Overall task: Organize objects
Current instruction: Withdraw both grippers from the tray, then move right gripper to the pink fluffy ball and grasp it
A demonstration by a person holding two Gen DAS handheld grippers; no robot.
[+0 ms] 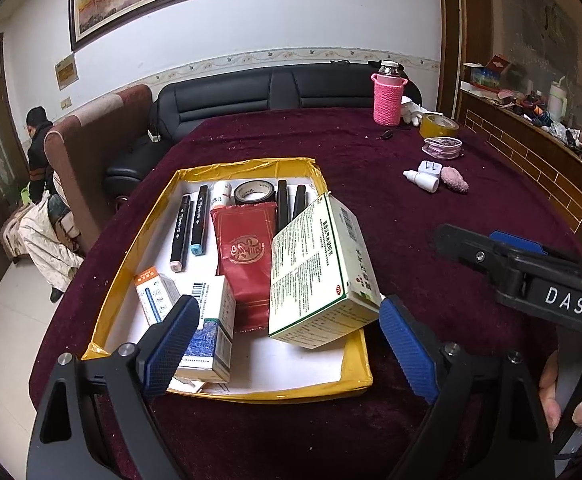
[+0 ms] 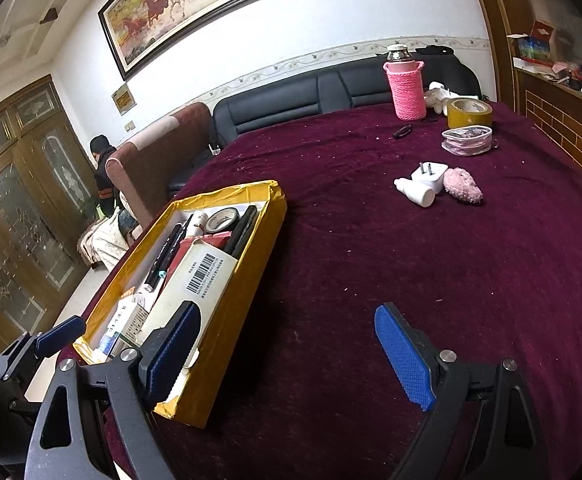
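A yellow-rimmed tray (image 1: 139, 236) on the maroon table holds two black markers (image 1: 189, 224), a black tape roll (image 1: 253, 193), a red packet (image 1: 245, 256), small medicine boxes (image 1: 207, 320) and a large green-and-white box (image 1: 315, 268) that leans tilted on the tray's right rim. My left gripper (image 1: 289, 344) is open just in front of the tray, its fingers either side of the boxes without touching. My right gripper (image 2: 291, 356) is open and empty over bare cloth to the right of the tray (image 2: 247, 280). Loose on the table lie a white dropper bottle (image 2: 415, 192), a white plug (image 2: 431, 174) and a pink fuzzy thing (image 2: 463, 186).
At the far right of the table stand a pink knitted bottle (image 2: 405, 84), a yellow tape roll (image 2: 469, 114), a clear pouch (image 2: 467, 140) and a small dark item (image 2: 403, 131). A black sofa (image 1: 251, 96) lies behind. A cluttered wooden counter (image 1: 531, 140) runs along the right.
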